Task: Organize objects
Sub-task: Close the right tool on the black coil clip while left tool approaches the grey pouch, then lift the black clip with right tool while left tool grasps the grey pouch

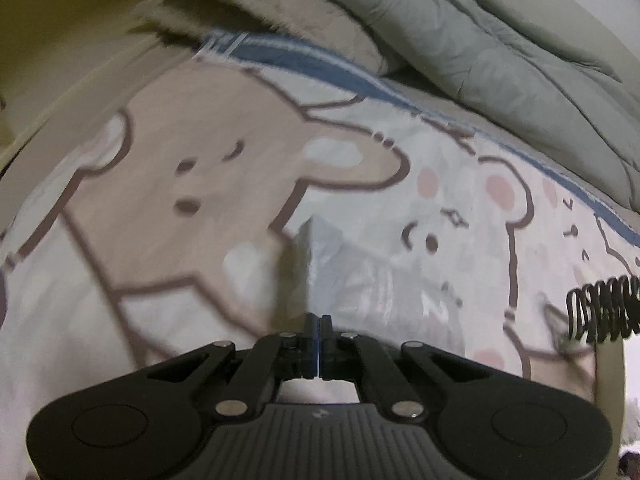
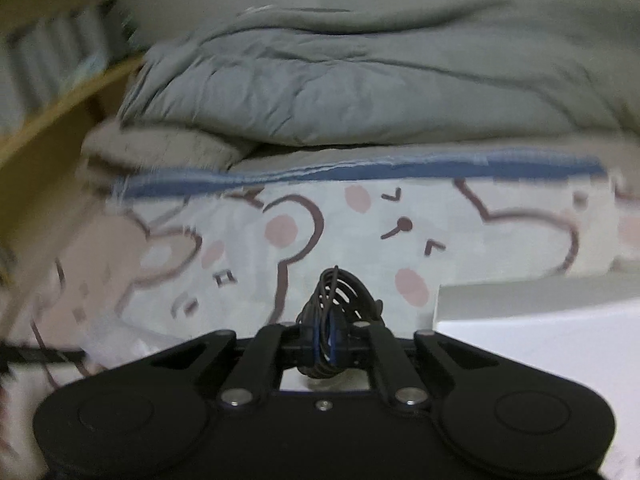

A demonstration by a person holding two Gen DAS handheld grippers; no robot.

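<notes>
Left gripper (image 1: 318, 326) pinching clear plastic bag (image 1: 360, 276), right gripper (image 2: 329, 330) clamped on coiled black cable (image 2: 340, 296)

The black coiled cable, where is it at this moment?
The black coiled cable is pinched in the right gripper, above the bear-print bedsheet; the left view shows it at the right edge.

The coiled black cable (image 1: 604, 308) is cut off by the right edge of the left wrist view. The clear plastic bag (image 1: 360, 276) is blurred, and its lower end is hidden behind the left gripper (image 1: 318, 330). At the left edge of the right wrist view, the shelving (image 2: 52, 48) is too blurred to identify.
</notes>
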